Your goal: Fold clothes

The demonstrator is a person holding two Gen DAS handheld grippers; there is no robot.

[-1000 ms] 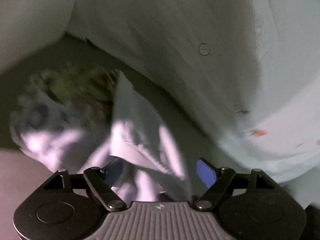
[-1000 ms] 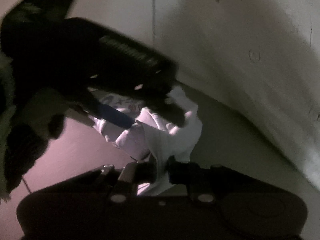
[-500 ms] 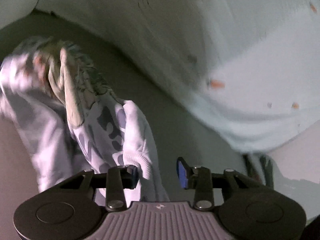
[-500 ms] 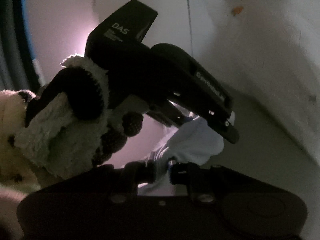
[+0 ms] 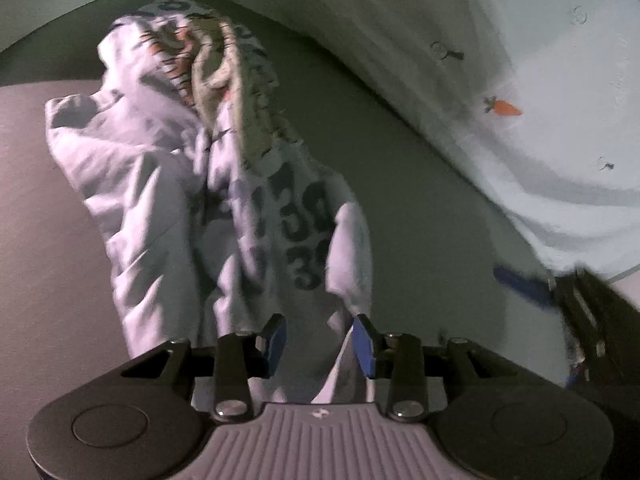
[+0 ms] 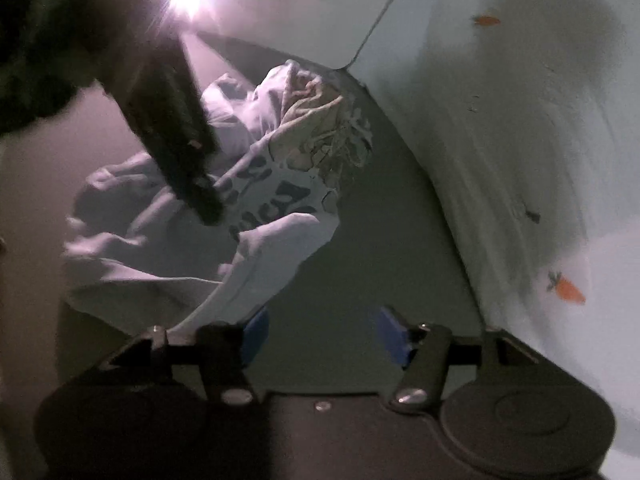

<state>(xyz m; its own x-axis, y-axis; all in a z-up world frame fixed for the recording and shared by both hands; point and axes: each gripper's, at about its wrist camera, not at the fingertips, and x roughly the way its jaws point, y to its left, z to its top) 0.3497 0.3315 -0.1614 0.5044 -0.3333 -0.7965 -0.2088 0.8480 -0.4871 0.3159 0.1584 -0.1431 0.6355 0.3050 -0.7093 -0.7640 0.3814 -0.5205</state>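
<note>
My right gripper (image 6: 320, 338) has let go of the white garment (image 5: 224, 208), its jaws opening with nothing between them. My left gripper (image 5: 320, 346) has closed in and now pinches the hem at six o'clock. The garment trails crumpled toward eleven o'clock; folding has barely started.

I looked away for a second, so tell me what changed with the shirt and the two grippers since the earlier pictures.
The right gripper has let go: its jaws, earlier clamped on the white printed garment, are opening with nothing between them. The left gripper, wide open before, has narrowed around a fold of the garment. The garment now lies more stretched out. The pale sheet with carrot prints is unchanged.
</note>
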